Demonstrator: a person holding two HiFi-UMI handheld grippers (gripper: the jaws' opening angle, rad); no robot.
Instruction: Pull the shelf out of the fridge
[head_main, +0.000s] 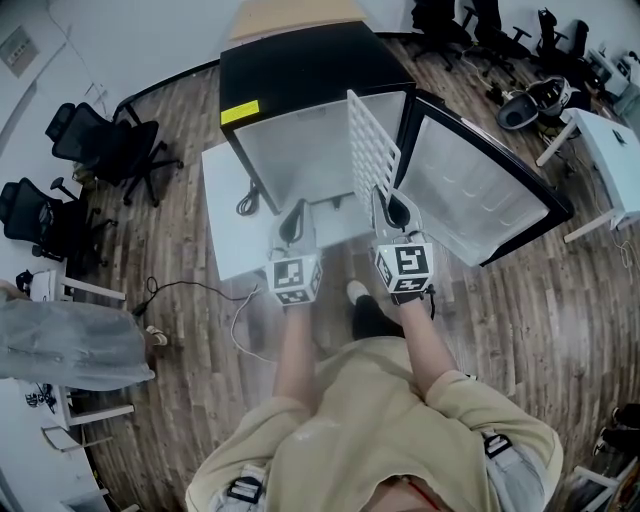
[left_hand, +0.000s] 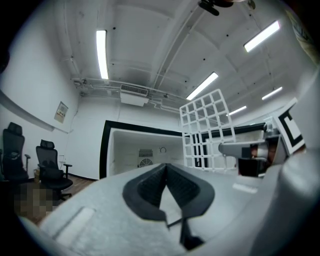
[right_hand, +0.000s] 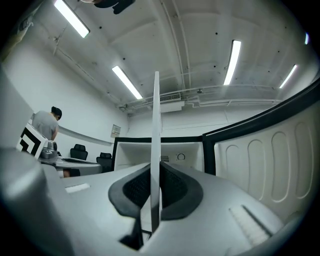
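A small black fridge (head_main: 300, 60) stands with its door (head_main: 480, 190) swung open to the right; its white inside (left_hand: 145, 150) looks bare. The white wire shelf (head_main: 372, 150) is outside the fridge, turned up on edge in front of the opening. My right gripper (head_main: 392, 205) is shut on the shelf's near edge; in the right gripper view the shelf (right_hand: 156, 125) shows as a thin upright strip between the pads (right_hand: 172, 187). My left gripper (head_main: 293, 222) hangs level beside it, left of the shelf (left_hand: 207, 127), its jaws (left_hand: 166, 167) closed with nothing in them.
The fridge rests on a white board (head_main: 225, 220) on the wood floor. A cable (head_main: 190, 290) trails on the floor at the left. Black office chairs (head_main: 110, 140) stand at the left, a white desk (head_main: 610, 140) at the far right. A person (right_hand: 45, 125) stands at the left.
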